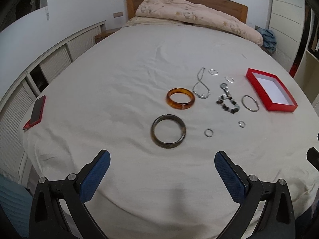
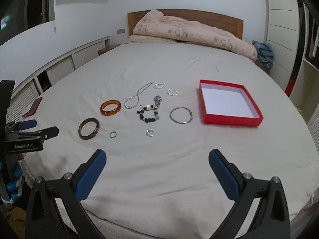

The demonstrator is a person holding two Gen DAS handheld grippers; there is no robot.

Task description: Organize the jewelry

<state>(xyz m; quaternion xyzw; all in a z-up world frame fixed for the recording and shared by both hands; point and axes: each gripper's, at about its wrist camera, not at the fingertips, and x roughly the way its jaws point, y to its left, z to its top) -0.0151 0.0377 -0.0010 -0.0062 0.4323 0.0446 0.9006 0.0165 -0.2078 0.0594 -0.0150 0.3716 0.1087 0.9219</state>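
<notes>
Matt, creased off-white cloth bed sheet [image 2: 159, 179]. Glossy, translucent amber resin-like bangle [image 2: 110, 107]; polished dark mottled stone-like bangle [image 2: 88, 128]. Thin bright metal hoop bracelet [image 2: 181, 115], shiny silver metal chain necklace [image 2: 135, 98]. Smooth red cardboard box [image 2: 231, 119], matt white lining. Textured blue rubbery finger pads [image 2: 90, 176], matt black plastic frames. Smooth brown wooden headboard [image 2: 219, 18].

2 chunky bangles [image 2: 110, 107] [image 2: 88, 128], 1 thin silver bangle [image 2: 181, 115], 1 beaded bracelet [image 2: 148, 115], 1 chain necklace [image 2: 137, 96], 4 small rings [image 2: 112, 134] [image 2: 150, 132] [image 2: 158, 85] [image 2: 172, 92], 1 red box [image 2: 231, 119], 1 phone [image 2: 34, 106].
</notes>
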